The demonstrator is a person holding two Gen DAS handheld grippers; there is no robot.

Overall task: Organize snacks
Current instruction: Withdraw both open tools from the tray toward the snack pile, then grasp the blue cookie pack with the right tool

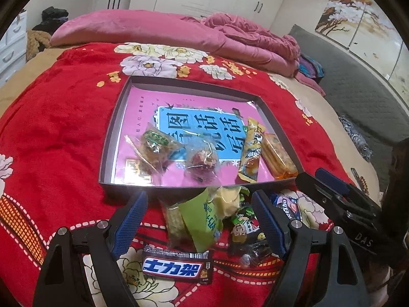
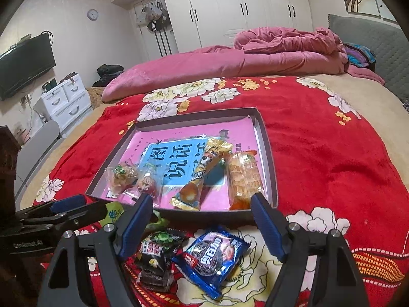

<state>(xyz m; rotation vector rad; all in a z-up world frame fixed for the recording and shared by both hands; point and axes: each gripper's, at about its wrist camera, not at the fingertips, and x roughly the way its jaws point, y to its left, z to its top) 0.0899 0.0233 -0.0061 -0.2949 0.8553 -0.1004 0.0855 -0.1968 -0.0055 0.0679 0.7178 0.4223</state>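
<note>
A shallow grey box (image 1: 112,138) (image 2: 271,158) with a pink book as its floor lies on the red floral bedspread. Several snacks lie in it: two clear-wrapped sweets (image 1: 153,148) (image 1: 202,158), a yellow stick pack (image 1: 251,151) (image 2: 202,174) and an orange cracker pack (image 1: 278,156) (image 2: 242,176). In front of the box, loose snacks lie under my open left gripper (image 1: 202,220): a green pack (image 1: 202,222), a small cartoon pack (image 1: 242,225) and a Snickers bar (image 1: 179,266). My open right gripper (image 2: 202,220) hovers over a blue Oreo pack (image 2: 212,255) and a dark pack (image 2: 156,253). Neither gripper holds anything.
A pink quilt (image 1: 179,30) (image 2: 255,56) is heaped at the bed's far side. The grey headboard (image 1: 358,89) is on the right. White drawers (image 2: 66,99) and a TV (image 2: 23,64) stand off to the left. White wardrobes (image 2: 242,7) line the far wall.
</note>
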